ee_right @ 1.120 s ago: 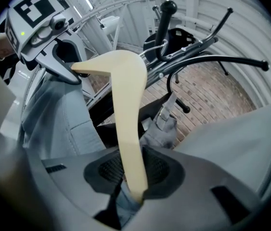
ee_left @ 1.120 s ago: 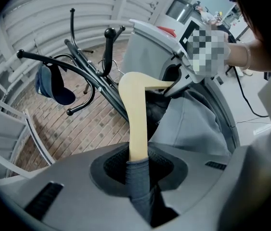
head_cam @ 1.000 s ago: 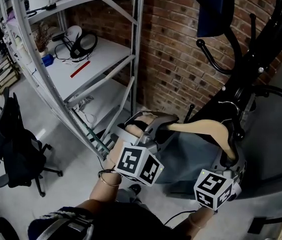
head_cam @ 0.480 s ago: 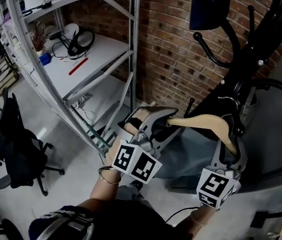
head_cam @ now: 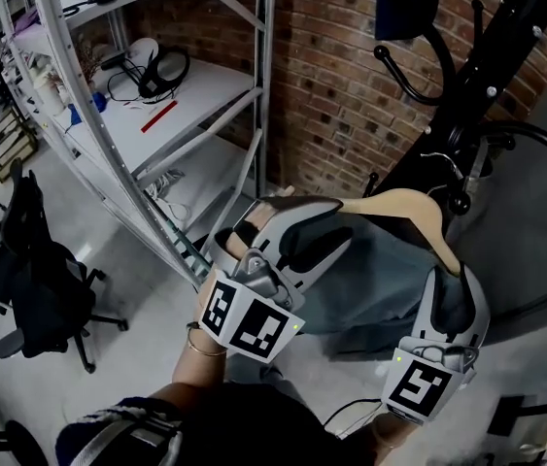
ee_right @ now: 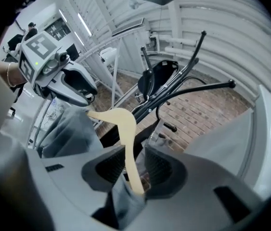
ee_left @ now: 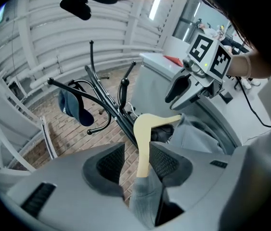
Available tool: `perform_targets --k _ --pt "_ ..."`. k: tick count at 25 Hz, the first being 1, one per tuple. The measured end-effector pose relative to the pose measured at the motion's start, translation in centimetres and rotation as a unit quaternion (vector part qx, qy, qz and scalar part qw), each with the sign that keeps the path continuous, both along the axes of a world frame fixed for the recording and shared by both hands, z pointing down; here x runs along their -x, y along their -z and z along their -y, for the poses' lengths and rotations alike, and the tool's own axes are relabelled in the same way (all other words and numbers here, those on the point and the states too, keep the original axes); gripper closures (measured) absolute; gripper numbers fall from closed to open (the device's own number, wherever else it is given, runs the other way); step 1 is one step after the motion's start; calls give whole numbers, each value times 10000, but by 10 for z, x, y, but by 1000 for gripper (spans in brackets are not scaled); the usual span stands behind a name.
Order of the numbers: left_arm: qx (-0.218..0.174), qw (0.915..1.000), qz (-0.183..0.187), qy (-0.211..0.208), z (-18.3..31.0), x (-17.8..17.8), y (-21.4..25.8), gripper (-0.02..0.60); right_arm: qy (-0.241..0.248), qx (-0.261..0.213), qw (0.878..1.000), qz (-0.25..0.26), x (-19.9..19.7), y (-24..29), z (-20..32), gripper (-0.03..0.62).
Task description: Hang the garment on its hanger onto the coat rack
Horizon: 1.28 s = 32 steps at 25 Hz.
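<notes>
Pale wooden hanger [head_cam: 401,203] inside grey garment [head_cam: 370,282]

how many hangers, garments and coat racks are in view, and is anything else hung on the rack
wooden hanger: 1
grey garment: 1
black coat rack: 1
dark blue item hung on a rack hook: 1
total: 4

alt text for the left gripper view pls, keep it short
The left gripper has its jaws opening on either side of one arm of a wooden hanger, neither pad pressing it, and a grey garment drapes from the hanger. Behind stands a black coat rack against a brick wall, with a dark blue item hanging on one hook.
</notes>
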<state>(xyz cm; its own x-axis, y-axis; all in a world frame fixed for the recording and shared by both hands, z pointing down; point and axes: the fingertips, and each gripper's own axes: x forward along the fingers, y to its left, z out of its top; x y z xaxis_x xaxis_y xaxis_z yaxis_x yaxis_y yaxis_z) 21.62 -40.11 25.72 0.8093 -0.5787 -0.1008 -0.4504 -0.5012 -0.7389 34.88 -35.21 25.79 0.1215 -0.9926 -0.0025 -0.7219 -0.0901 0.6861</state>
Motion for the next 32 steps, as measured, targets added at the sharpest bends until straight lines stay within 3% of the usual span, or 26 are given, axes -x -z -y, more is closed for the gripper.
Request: perform_targets --k 3,6,14,20,32 --pt "23 9999 -120 -37 -16 7 9 418 -207 -120 9997 72 -5 12 -21 495" --pt "10 9998 -206 46 -29 15 15 476 -304 -167 9993 157 -9 18 -36 524" --pt "266 9992 -273 90 -57 33 26 576 -26 -300 9987 413 6 33 -65 545" --pt "435 9983 -371 74 -66 39 36 578 -160 -266 9978 591 -2 33 -71 560" --pt "513 9979 116 371 -38 29 19 578 -302 -206 9983 445 -7 30 -60 562"
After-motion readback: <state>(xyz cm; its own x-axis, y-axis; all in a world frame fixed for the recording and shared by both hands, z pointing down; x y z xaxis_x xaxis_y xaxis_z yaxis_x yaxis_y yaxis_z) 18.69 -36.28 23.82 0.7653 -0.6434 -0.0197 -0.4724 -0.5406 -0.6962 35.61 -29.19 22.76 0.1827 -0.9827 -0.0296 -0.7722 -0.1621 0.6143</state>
